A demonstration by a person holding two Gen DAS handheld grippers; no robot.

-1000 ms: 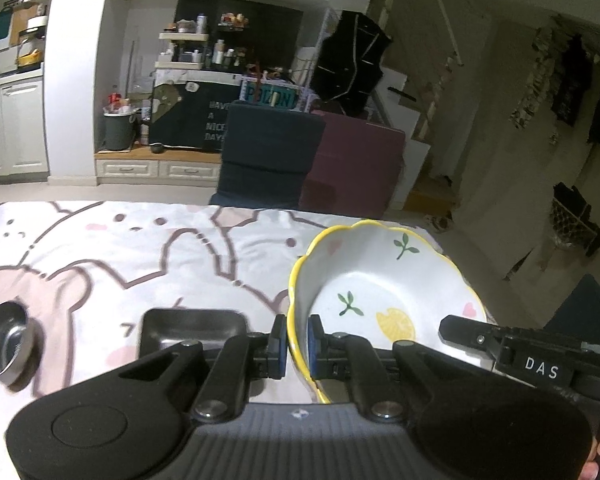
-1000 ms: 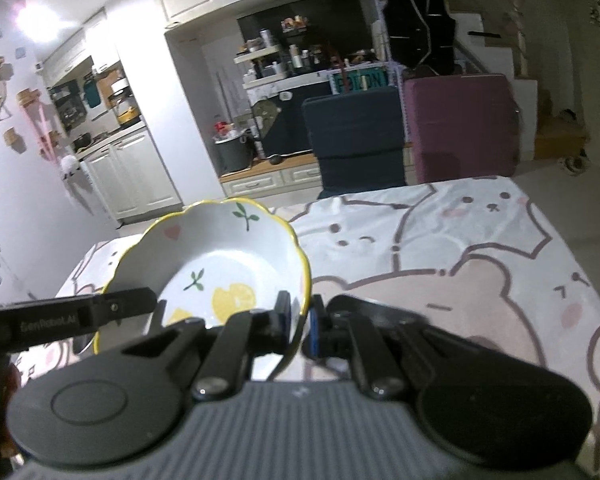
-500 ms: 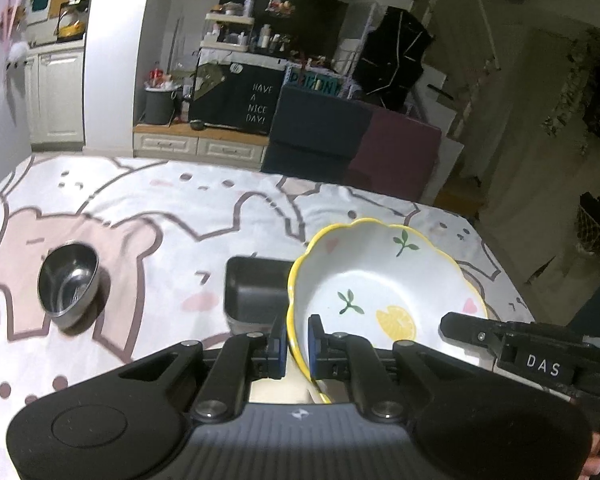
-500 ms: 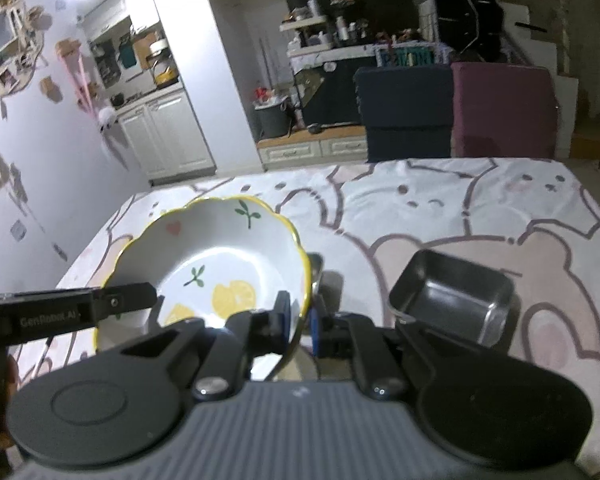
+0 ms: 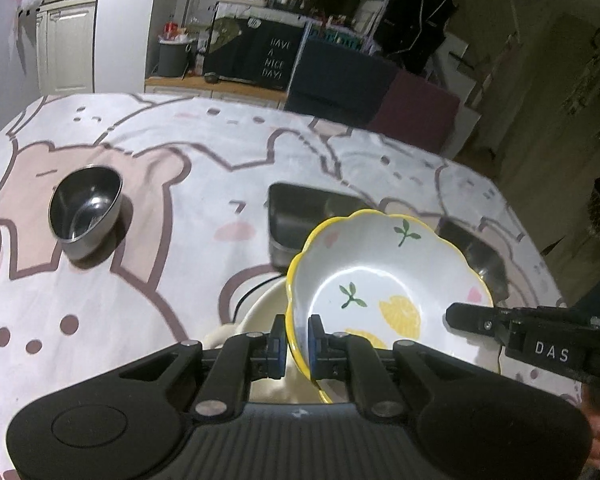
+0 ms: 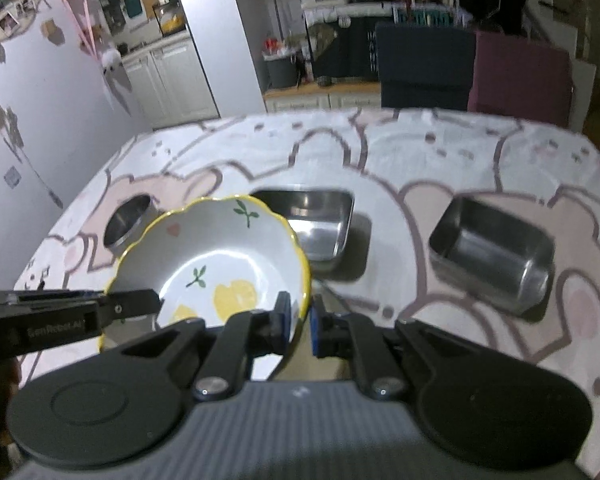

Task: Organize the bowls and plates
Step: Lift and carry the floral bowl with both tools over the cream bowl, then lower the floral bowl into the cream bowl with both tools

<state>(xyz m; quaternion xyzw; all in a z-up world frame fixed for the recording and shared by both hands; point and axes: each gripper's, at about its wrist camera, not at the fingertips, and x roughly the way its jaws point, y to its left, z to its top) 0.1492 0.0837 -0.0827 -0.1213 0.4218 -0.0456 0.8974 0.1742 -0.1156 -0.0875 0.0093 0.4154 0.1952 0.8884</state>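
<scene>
both grippers clench the same yellow-rimmed lemon-print bowl (image 5: 384, 280) by its rim: the left gripper (image 5: 297, 344) bites the near-left rim, the right gripper (image 6: 300, 322) the near-right rim. the bowl is held tilted above the worktop (image 5: 160, 152), over a cream dish (image 5: 260, 312) lying near the front edge. a round steel bowl (image 5: 85, 210) sits toward the left edge. a shallow steel tray (image 6: 320, 224) lies just behind the held bowl, and a deeper steel container (image 6: 490, 252) toward the right edge.
</scene>
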